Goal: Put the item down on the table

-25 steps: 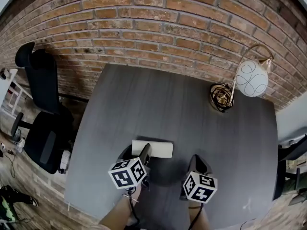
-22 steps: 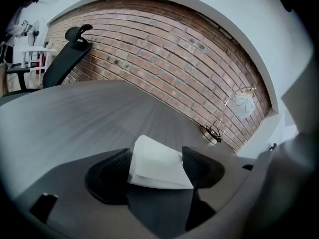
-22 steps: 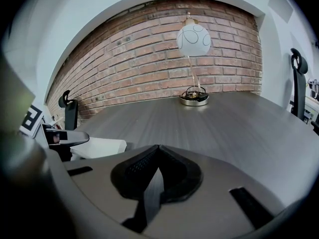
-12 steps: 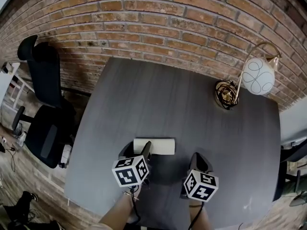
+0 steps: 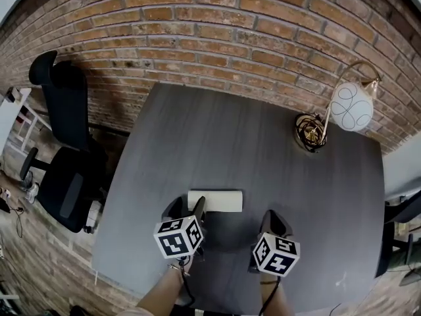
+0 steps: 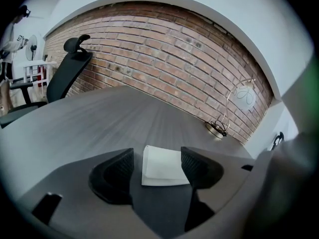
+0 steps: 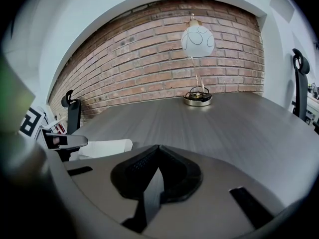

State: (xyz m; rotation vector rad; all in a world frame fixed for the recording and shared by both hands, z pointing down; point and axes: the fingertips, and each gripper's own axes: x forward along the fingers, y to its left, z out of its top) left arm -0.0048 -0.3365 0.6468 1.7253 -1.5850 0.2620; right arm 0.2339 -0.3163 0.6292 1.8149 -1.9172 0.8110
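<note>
The left hand-held gripper (image 5: 187,208) has its jaws wide apart, gripping nothing. A folded white sheet (image 5: 217,201) lies flat on the grey tabletop (image 5: 230,137) between and just beyond them. The right hand-held gripper (image 5: 273,222), just to the right, is closed and empty. A globe lamp (image 5: 350,107) stands at the far right by the brick wall (image 5: 197,31).

Prob. an office: brick wall (image 5: 263,31), desk chair (image 5: 62,143), lamp (image 5: 348,107).

The white folded sheet (image 5: 215,201) lies flat on the grey tabletop (image 5: 250,137); rectangular, long side along the near edge; left of centre.
</note>
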